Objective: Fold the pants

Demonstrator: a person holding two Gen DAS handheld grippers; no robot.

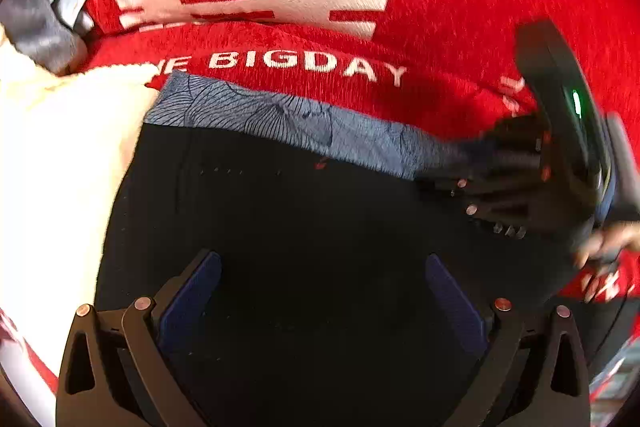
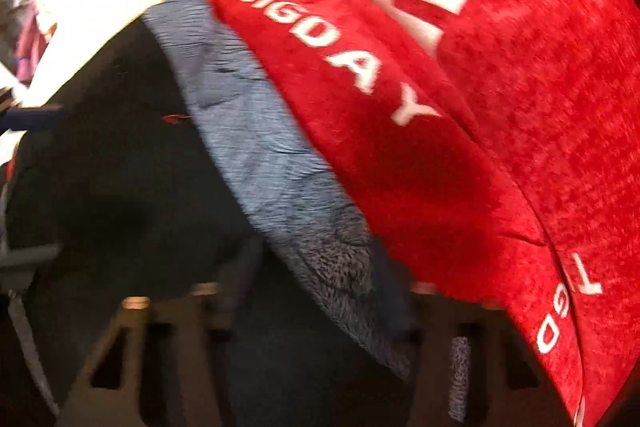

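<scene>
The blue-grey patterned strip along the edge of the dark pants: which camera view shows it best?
The left wrist view shows the patterned strip best: it is sharp there, and its line-drawn flower print is readable between the dark pants and the red blanket. In the right wrist view the strip is larger but motion-blurred, so no print shows.

**Left gripper open above dark pants**

The pants [image 1: 304, 227] lie flat on the red blanket [image 1: 460, 27], a blue patterned band [image 1: 280, 115] along their far edge. The left gripper [image 1: 322, 291] hangs over the pants, jaws spread wide. At the pants' right edge the right gripper [image 1: 480, 183] — blurred — meets the band. A cream cloth [image 1: 60, 155] lies left of the pants.
</scene>
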